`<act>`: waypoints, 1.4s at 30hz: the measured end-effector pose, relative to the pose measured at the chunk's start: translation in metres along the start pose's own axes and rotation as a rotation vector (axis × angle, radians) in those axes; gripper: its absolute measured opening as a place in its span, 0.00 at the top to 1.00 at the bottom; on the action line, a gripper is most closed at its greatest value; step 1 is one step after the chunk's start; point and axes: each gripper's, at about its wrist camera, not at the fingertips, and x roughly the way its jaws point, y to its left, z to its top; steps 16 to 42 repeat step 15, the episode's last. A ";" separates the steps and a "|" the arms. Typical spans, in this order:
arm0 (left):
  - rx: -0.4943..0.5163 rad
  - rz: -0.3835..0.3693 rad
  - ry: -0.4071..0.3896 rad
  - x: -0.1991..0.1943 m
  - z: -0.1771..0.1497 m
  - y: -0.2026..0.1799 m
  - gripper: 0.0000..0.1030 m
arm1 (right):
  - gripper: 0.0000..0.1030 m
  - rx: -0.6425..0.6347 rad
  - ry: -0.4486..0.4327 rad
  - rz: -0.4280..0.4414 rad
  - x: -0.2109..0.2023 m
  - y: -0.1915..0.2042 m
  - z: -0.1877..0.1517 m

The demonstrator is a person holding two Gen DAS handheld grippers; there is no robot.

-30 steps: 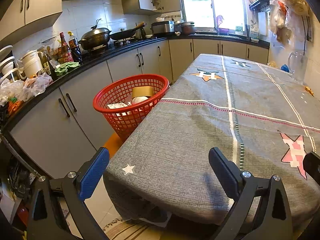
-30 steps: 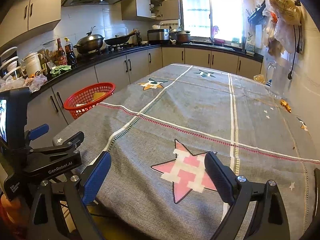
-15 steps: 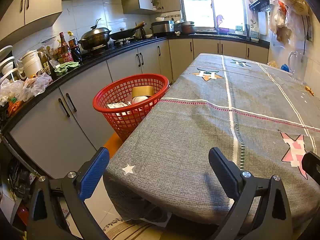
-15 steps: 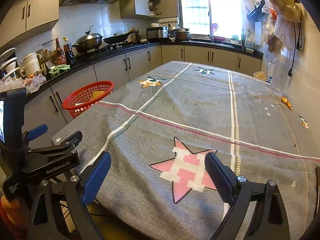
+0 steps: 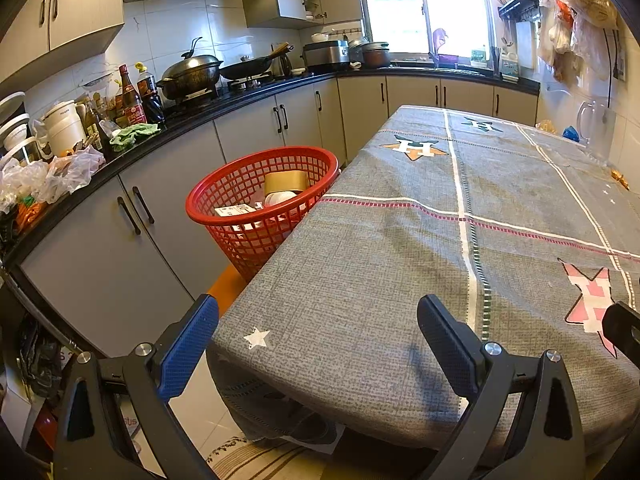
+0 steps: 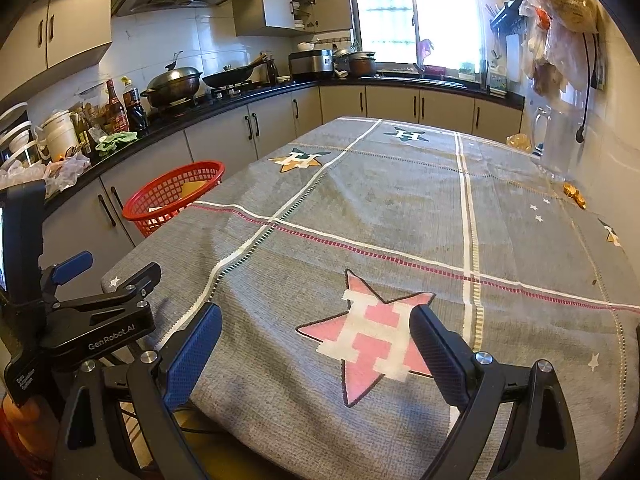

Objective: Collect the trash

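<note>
Beside the cloth-covered table [image 5: 400, 240], a red basket [image 5: 256, 200] holds trash.

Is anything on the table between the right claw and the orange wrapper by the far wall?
Nothing visible: from the right claw to the wrapper there is only bare tablecloth. Both claws are open and empty.

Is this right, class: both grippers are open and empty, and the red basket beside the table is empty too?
Not quite. The red basket already holds items, as the left wrist view shows. The left gripper and right gripper are indeed open and empty, beside the table.
</note>
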 end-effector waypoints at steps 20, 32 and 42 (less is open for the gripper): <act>0.152 -0.160 -0.009 0.007 0.052 -0.073 0.04 | 0.01 0.228 0.042 -0.254 0.010 -0.109 0.024; 0.152 -0.160 -0.009 0.007 0.052 -0.073 0.04 | 0.01 0.228 0.042 -0.254 0.010 -0.109 0.024; 0.152 -0.160 -0.009 0.007 0.052 -0.073 0.04 | 0.01 0.228 0.042 -0.254 0.010 -0.109 0.024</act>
